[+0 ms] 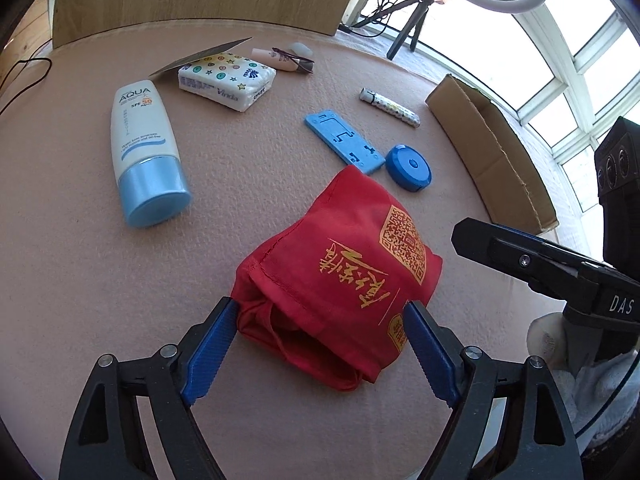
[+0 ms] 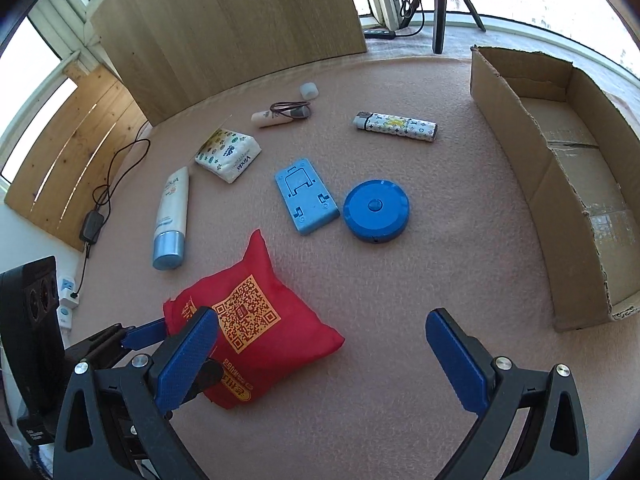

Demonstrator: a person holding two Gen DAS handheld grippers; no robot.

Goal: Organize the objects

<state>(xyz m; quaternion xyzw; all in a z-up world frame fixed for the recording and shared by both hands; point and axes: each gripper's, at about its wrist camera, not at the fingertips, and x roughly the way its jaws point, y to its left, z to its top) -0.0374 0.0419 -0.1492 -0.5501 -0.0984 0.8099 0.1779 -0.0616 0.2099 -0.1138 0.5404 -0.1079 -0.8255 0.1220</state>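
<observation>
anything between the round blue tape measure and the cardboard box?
Nothing. In the right wrist view the stretch from the tape measure to the cardboard box is bare pink mat; the lighter lies further back.

My left wrist view looked down close over the folded red fabric bag (image 1: pixel 340 276) | my right wrist view sat farther right, facing the brown cardboard box (image 2: pixel 560 184) | both shared the pink felt tabletop (image 2: pixel 400 280).

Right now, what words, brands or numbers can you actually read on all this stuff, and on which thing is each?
"AQUA", "SPF 50": sunscreen tube; its smaller print is unreadable.
"Vinda": tissue pack.
"DAS": black right gripper body.
Red bag: gold Chinese characters and a QR code, which I can't read.
Lighter: a pattern only, no words.
</observation>
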